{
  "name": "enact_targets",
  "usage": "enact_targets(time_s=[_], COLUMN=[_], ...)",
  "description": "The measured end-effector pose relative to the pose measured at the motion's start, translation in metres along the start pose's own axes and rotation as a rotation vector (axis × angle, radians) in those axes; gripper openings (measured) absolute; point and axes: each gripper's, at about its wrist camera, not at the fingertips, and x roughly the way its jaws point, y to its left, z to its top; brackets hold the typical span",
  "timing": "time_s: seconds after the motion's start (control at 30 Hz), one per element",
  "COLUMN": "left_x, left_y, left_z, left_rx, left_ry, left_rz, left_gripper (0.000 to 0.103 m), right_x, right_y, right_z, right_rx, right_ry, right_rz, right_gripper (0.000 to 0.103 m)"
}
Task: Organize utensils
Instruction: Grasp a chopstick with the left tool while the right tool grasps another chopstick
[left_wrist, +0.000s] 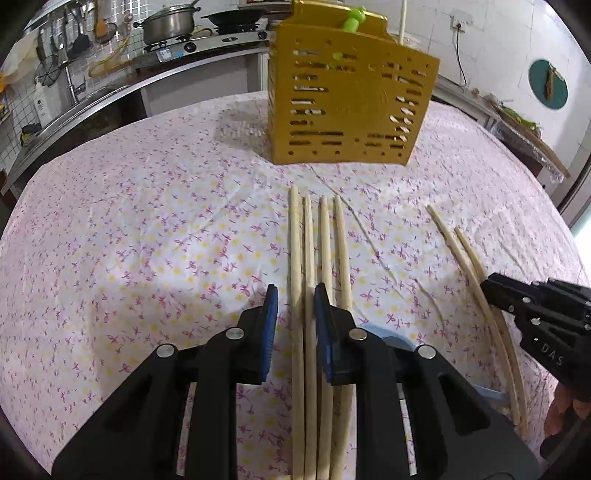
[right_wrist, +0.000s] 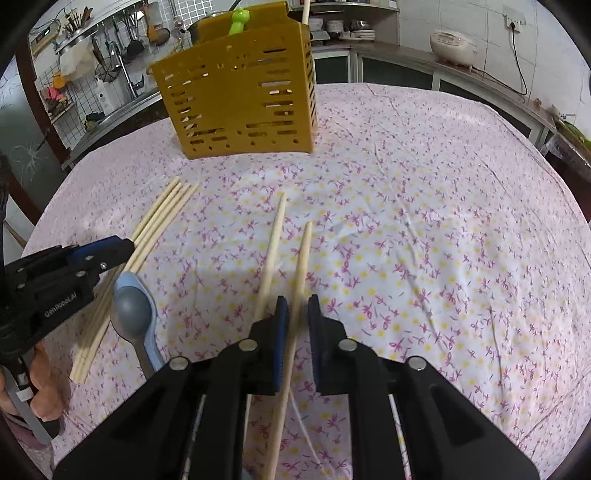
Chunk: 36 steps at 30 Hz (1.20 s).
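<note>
left wrist view: left gripper slightly apart, straddling two of four chopsticks; right gripper narrowly apart around one chopstick, unclamped.

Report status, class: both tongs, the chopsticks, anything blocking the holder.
Left tongs open over four chopsticks. Right tongs open astride one of the chopstick pair. Yellow holder upright; path unblocked.

L gripper sits low over the tabletop, jaws apart w/ a gap between the blue pads, pointing toward the yellow caddy. R gripper is to its right, also low, aimed at the same caddy, jaws slightly apart. Bare fingers wrap the L handle.
</note>
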Motion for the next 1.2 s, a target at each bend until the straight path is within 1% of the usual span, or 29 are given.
enact_targets(time_s=[0.13, 0.3, 0.4, 0.47, 0.6, 0.7, 0.87, 1.0, 1.1, 1.2], left_x=[0.005, 0.010, 0.010, 0.004, -0.002, 0.006, 0.008, 0.007, 0.008, 0.012], left_y=[-0.004, -0.001, 0.004, 0.009, 0.013, 0.013, 0.016, 0.017, 0.018, 0.015], left_z=[0.002, 0.008, 0.015, 0.016, 0.019, 0.018, 0.021, 0.021, 0.022, 0.025], left_rx=[0.018, 0.009, -0.012, -0.032, -0.032, -0.020, -0.021, 0.021, 0.027, 0.047], left_ry=[0.011, 0.026, 0.045, 0.035, 0.025, 0.044, 0.039, 0.038, 0.042, 0.050], left_rz=[0.018, 0.007, -0.026, -0.052, -0.061, -0.046, -0.041, -0.015, -0.015, 0.000], left_gripper=[0.020, 0.019, 0.019, 0.019, 0.019, 0.018, 0.014, 0.013, 0.013, 0.013], right_x=[0.001, 0.005, 0.005, 0.005, 0.005, 0.006, 0.006, 0.007, 0.008, 0.009], right_y=[-0.003, -0.005, -0.004, -0.002, -0.005, -0.007, -0.011, -0.010, -0.010, -0.008], right_z=[0.000, 0.005, 0.007, 0.008, 0.008, 0.009, 0.009, 0.010, 0.011, 0.012], right_rx=[0.007, 0.006, -0.006, -0.023, 0.000, 0.000, 0.007, 0.006, 0.005, -0.003], right_ry=[0.006, 0.014, 0.023, 0.028, 0.027, 0.026, 0.027, 0.028, 0.027, 0.035], right_rz=[0.011, 0.019, 0.013, 0.009, 0.030, 0.030, 0.045, 0.045, 0.040, 0.031], right_gripper=[0.012, 0.012, 0.012, 0.012, 0.012, 0.012, 0.011, 0.010, 0.011, 0.011])
